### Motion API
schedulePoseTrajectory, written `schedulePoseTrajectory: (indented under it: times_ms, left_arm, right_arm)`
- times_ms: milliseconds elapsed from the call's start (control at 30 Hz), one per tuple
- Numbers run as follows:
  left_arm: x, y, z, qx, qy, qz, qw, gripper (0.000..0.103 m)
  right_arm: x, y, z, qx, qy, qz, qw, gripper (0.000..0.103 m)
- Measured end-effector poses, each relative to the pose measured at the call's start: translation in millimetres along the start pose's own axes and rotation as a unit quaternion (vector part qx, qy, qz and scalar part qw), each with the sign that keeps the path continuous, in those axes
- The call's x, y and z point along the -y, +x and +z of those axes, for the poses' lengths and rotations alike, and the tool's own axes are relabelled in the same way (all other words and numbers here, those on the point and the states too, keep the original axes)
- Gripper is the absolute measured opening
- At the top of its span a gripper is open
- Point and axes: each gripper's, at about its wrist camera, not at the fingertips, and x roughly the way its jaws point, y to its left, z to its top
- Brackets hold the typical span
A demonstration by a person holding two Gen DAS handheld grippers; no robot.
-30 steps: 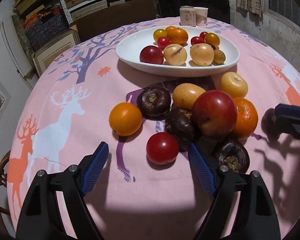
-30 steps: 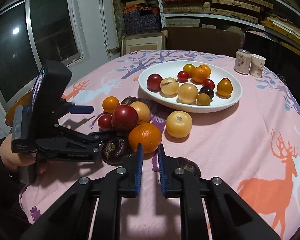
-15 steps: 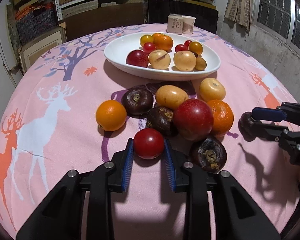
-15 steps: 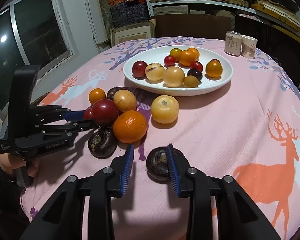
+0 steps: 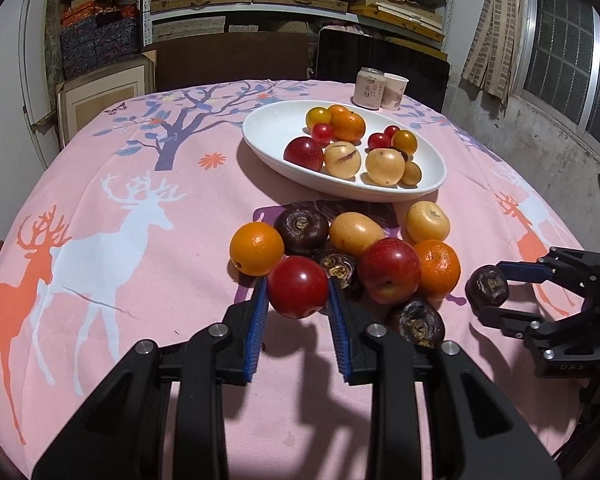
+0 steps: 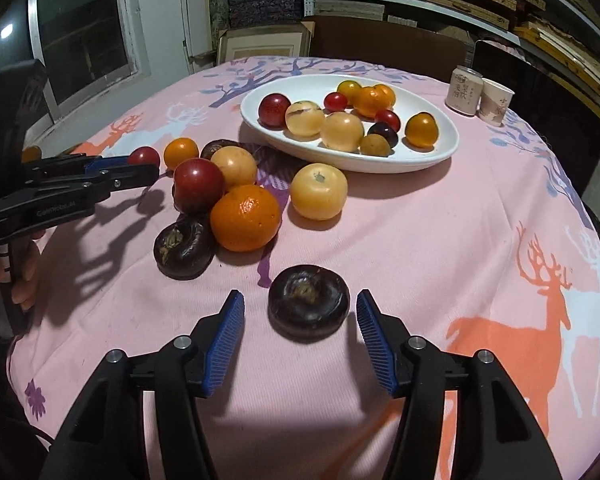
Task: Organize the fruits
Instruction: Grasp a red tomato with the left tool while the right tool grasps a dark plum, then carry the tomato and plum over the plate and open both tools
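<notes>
Red tomato up, white dish dead ahead

The white dish (image 5: 267,128) sits far across the bench (image 5: 139,280); the left hand-held gripper (image 5: 297,302) clamps the red tomato (image 5: 297,286), while the right hand-held gripper (image 6: 300,320) gapes, unclenched, around a dark fruit (image 6: 308,306) lying near it.

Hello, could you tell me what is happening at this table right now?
A person is sorting fruit with two handheld grippers. The left gripper is shut on a red tomato, while the right gripper sits open around a dark purple fruit on the tablecloth. Several fruits already lie in the white dish.
</notes>
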Motion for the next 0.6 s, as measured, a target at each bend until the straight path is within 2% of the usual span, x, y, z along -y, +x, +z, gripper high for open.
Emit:
schedulePoseTrajectory:
  times_ms: [133, 200, 233, 600]
  left_arm:
    - [-0.3, 0.8, -0.4, -0.002, 0.000, -0.002, 1.0000, 0.029]
    - [-0.5, 2.2, -0.8, -0.005, -0.001, -0.003, 1.0000, 0.029]
    - [-0.9, 2.5, -0.8, -0.006, -0.002, -0.003, 1.0000, 0.029]
    - [-2.7, -5.0, -0.2, 0.014, -0.005, 0.008, 0.9999, 0.029]
  right_arm:
    - [7.2, 11.2, 6.1, -0.019, 0.023, 0.005, 1.000, 0.058]
    - [11.8, 11.3, 7.1, -0.016, 0.035, 0.002, 0.999, 0.044]
    - [13.7, 10.4, 6.4, -0.013, 0.041, 0.005, 0.999, 0.043]
    - [28.8, -21.2, -3.9, 0.048, 0.078, 0.007, 0.996, 0.043]
